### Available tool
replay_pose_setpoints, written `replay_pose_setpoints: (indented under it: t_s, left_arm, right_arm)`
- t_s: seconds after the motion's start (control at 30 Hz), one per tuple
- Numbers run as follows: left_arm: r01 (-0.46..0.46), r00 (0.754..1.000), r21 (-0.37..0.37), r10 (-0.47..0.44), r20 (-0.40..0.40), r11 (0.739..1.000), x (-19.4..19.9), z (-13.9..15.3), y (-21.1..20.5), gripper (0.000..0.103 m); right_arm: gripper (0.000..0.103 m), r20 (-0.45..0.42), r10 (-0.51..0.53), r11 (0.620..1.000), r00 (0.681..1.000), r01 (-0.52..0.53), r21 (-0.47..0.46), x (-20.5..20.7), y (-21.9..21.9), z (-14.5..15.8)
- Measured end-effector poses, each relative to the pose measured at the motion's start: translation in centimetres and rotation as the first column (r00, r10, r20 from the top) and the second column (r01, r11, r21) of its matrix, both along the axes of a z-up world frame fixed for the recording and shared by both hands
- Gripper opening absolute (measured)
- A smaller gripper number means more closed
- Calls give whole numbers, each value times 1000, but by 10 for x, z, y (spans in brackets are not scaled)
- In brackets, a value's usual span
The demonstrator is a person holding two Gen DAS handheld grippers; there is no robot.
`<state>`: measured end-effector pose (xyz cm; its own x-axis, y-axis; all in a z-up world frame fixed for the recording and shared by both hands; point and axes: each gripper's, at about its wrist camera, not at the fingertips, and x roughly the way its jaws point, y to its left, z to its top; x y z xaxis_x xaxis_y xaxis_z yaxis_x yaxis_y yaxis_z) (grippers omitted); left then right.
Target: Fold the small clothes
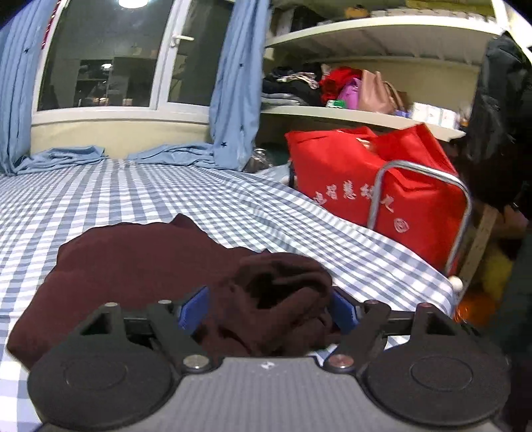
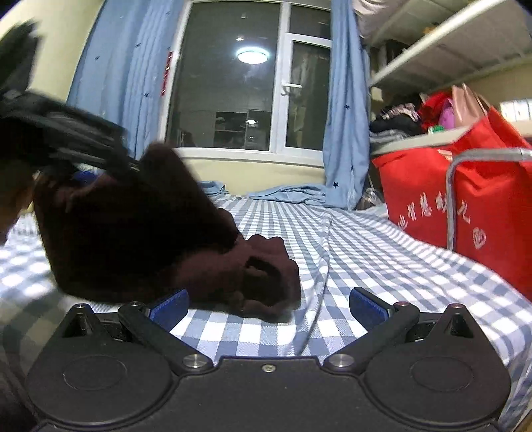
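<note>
The dark maroon garment [image 1: 133, 266] lies in a loose heap on the checked bed sheet [image 1: 99, 192]; it looks soft, thick and light, so it will sag and bunch when lifted. The left gripper [image 1: 269, 312] has its fingers spread wide around a bunched fold, not pinching it, and the right gripper [image 2: 269, 304] is released over bare sheet. A flat edge or corner seems a better hold than the bunch.

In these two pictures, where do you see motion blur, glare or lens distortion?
Left wrist view: the red bag is slightly smeared, and a lamp reflection glares in the window. Right wrist view: the left hand-held gripper at the upper left is strongly blurred, and a ceiling lamp reflection glares in the glass. Both views bend straight lines and darken at the corners.
</note>
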<state>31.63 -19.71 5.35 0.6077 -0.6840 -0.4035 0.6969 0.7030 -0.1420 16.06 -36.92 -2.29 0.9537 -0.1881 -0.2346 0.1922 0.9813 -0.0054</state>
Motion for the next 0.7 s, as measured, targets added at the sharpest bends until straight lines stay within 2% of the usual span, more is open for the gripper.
replay_pose_setpoints:
  t_s: [0.13,0.27,0.37,0.47,0.5,0.57,0.63,0.7]
  left_arm:
    - [-25,997,21,23,72,999,-30,5,21,94]
    - [-97,991,23,94,95,995,-43,8,46,99]
    - [-149,983,46,143,112,988,-52,3,67,102]
    - [-188,974,44,180,137,981,-63,-4,86,102]
    - [-192,973,34,186,138,981,-66,-6,91,102]
    - [-225,969,45,218,116,973,-61,-11,96,102]
    - [-271,959,71,263,104,960,-52,-14,99,102]
    - [-303,947,92,289,142,948,-41,-17,98,102]
  right_arm:
    - [103,26,34,994,999,-36,104,3,-12,14]
    - [103,60,116,970,991,-126,210,15,-23,34]
    - [103,41,208,920,977,-210,330,37,-34,49]
    - [103,9,306,844,952,-276,459,65,-41,56]
    - [103,-3,332,816,943,-286,502,76,-43,56]
    - [102,-43,362,784,931,-279,555,96,-41,54]
    - [96,-95,371,784,924,-257,565,117,-36,51]
    - [85,-151,364,801,919,-227,554,133,-32,49]
